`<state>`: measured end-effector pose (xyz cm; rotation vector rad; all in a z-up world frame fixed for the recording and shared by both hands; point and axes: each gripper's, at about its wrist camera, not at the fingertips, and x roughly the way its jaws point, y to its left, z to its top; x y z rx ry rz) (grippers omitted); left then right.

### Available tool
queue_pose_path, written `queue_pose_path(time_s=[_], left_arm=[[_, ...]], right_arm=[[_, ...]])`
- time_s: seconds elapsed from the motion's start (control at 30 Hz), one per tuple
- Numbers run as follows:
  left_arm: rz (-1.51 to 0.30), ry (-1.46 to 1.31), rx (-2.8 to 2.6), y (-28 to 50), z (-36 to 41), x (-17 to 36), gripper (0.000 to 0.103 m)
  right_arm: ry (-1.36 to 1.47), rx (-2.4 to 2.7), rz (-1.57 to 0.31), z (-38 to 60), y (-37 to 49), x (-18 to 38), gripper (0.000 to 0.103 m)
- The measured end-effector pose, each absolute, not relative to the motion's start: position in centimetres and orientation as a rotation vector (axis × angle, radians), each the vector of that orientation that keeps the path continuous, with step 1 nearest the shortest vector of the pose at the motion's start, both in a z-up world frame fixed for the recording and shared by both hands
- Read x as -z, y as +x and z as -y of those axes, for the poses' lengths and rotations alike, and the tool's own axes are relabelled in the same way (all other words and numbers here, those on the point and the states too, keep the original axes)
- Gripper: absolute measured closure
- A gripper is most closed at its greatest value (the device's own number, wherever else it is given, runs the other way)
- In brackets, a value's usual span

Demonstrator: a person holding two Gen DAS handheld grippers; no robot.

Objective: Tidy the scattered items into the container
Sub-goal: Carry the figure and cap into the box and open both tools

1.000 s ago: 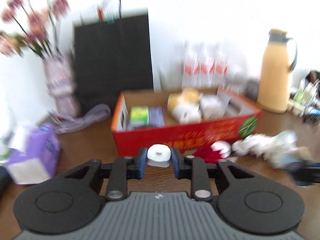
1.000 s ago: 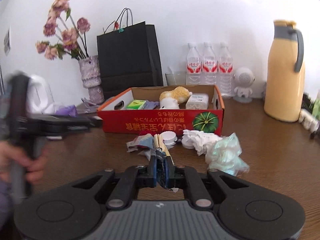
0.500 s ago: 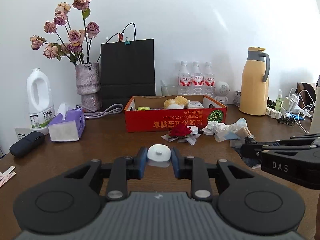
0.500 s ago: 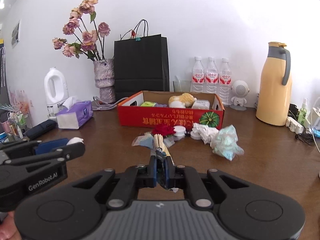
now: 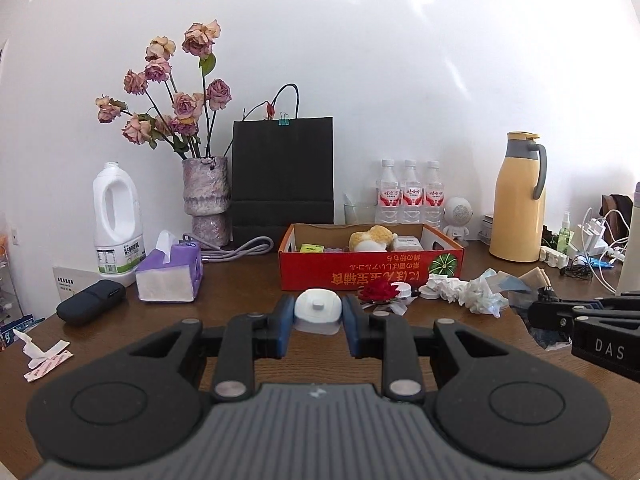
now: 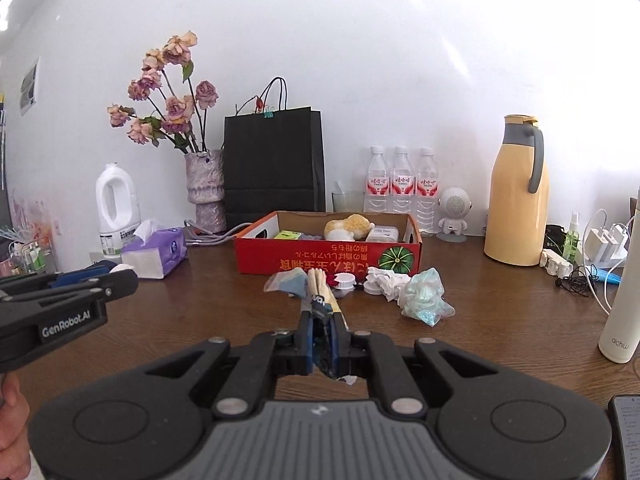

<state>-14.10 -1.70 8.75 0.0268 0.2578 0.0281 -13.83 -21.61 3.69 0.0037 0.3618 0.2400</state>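
My left gripper [image 5: 318, 320] is shut on a small white plastic cap [image 5: 318, 311], held above the table well in front of the red cardboard box [image 5: 372, 276]. My right gripper [image 6: 320, 344] is shut on a crumpled blue-and-tan wrapper [image 6: 318, 300], also in front of the red box [image 6: 328, 266]. The box holds a yellow plush toy [image 6: 347, 226], a green packet and a white case. Loose items lie before it: a red flower [image 5: 380, 290], white lids [image 6: 346, 282], crumpled white tissue [image 6: 386, 280] and a pale blue bag [image 6: 426, 296].
A black paper bag [image 5: 282, 176], a vase of dried roses [image 5: 206, 196], water bottles [image 5: 410, 192], a yellow jug [image 5: 518, 200] and a white milk bottle [image 5: 116, 220] stand at the back. A purple tissue box [image 5: 170, 274] sits left; chargers and cables right. A white tumbler [image 6: 624, 304] stands near right.
Both grippers have pulled back from the box and risen a little, each holding its item; the box and loose items now look farther away. The grips are unchanged.
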Motion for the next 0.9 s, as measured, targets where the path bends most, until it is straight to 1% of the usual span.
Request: queue_pose_path(time_s=[0.17,0.37,0.47,0.6,0.7,0.8,0.9], left_arm=[[-0.259,0.026,-0.025,-12.9,1.5,-8.5,0.076],[-0.201,0.026,-0.067,-7.7,0.8,-9.9,0.076],[-0.159,0.043,-0.072,-3.0,1.5,-12.0,0.076],[-0.159,0.038,-0.034,6.6,1.9,-15.0,0.076],[-0.220,0.024,-0.047,13.6,1.7,-15.9,0.076],[-0.279,0.010,-0.047,18.6,1.0,-15.9,0.076],[-0.415,0.011,0.007,24.8,1.0,-15.2,0.076]], right_arm=[[0.017,-0.237,-0.363,21.8,-13.1,-3.3,0.096],[-0.003,-0.236,-0.304,21.6,-9.7,-4.9,0.096],[-0.007,-0.246,-0.258,21.4,-5.5,-6.9,0.096],[-0.025,-0.236,-0.174,20.5,3.3,-10.6,0.096],[0.001,-0.239,-0.212,20.1,10.1,-12.7,0.096],[0.042,-0.249,-0.280,20.6,15.2,-13.5,0.096],[0.031,-0.239,-0.427,21.0,21.0,-13.6,0.095]])
